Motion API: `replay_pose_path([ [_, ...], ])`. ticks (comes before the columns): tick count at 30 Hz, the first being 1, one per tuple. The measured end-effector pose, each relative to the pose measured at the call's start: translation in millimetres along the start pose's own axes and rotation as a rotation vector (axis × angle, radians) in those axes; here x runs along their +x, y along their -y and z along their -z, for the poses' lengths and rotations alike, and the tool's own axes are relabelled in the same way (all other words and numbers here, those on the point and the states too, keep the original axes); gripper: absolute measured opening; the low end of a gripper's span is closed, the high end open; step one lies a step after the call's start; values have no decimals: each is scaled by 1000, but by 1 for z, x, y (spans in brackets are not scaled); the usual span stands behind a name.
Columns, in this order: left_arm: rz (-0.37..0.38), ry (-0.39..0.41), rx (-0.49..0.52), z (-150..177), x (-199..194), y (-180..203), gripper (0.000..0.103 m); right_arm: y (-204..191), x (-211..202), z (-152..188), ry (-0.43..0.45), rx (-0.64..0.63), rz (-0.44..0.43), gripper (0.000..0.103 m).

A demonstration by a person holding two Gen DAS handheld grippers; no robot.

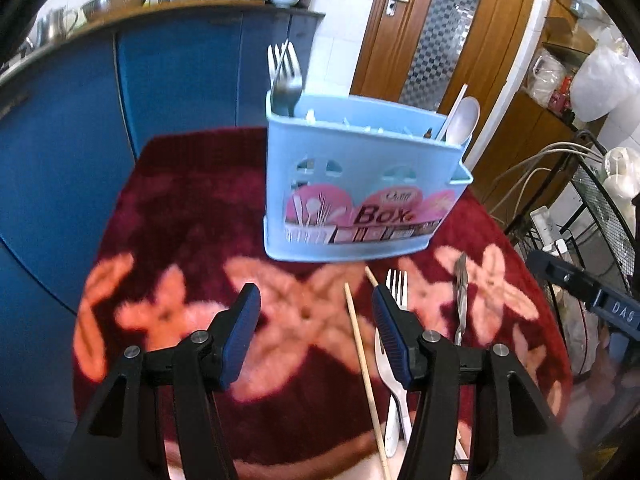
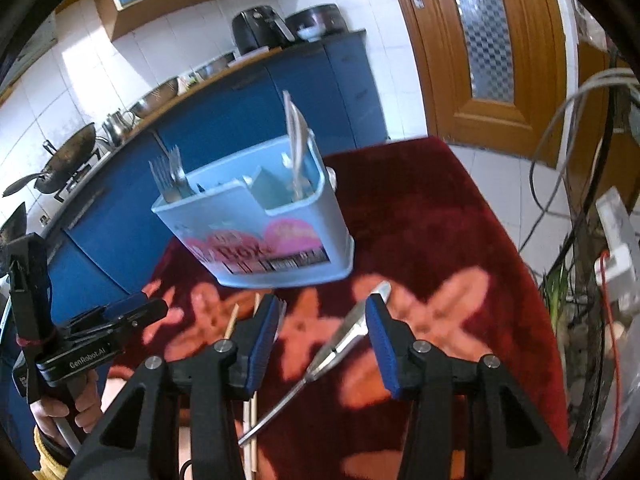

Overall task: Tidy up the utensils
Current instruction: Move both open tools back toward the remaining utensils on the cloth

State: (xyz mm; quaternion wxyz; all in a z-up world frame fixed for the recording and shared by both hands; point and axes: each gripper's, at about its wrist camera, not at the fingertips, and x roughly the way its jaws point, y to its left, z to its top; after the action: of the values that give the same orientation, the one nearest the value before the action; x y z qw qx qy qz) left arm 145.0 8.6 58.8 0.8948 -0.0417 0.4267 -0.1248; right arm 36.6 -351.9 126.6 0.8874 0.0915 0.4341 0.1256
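Note:
A light blue utensil box [image 1: 360, 184] stands on a dark red floral cloth [image 1: 180, 208]. It holds forks [image 1: 285, 76] at its left end and a white spoon [image 1: 464, 118] at its right end. On the cloth in front lie a wooden chopstick [image 1: 362, 354], a white plastic fork [image 1: 394, 320] and a metal utensil [image 1: 461, 300]. My left gripper [image 1: 316, 300] is open and empty above the cloth. My right gripper [image 2: 322, 308] is open over a metal knife [image 2: 340, 344]. The box [image 2: 256, 232] stands beyond it, and the left gripper [image 2: 132, 308] shows at the left of the right wrist view.
Blue kitchen cabinets [image 1: 120, 100] with steel bowls [image 1: 120, 0] on top stand behind the table. A wooden door [image 1: 432, 32] is at the back right. Cables and a wire rack [image 1: 592, 208] are to the right of the table. More chopsticks [image 2: 232, 320] lie left of the right gripper.

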Motion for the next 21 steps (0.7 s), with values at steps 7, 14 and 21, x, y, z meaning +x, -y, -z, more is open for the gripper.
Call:
replay_pose_path([
  [7,16,-53,-8,11,15,5,60,12,19,15,-59,42,9,49],
  [14,32,-104,13,21,34,18,59,23,34,25,-93,76,10,49],
  [21,34,-163,20,26,53,23,43,33,40,32,-105,103,7,51],
])
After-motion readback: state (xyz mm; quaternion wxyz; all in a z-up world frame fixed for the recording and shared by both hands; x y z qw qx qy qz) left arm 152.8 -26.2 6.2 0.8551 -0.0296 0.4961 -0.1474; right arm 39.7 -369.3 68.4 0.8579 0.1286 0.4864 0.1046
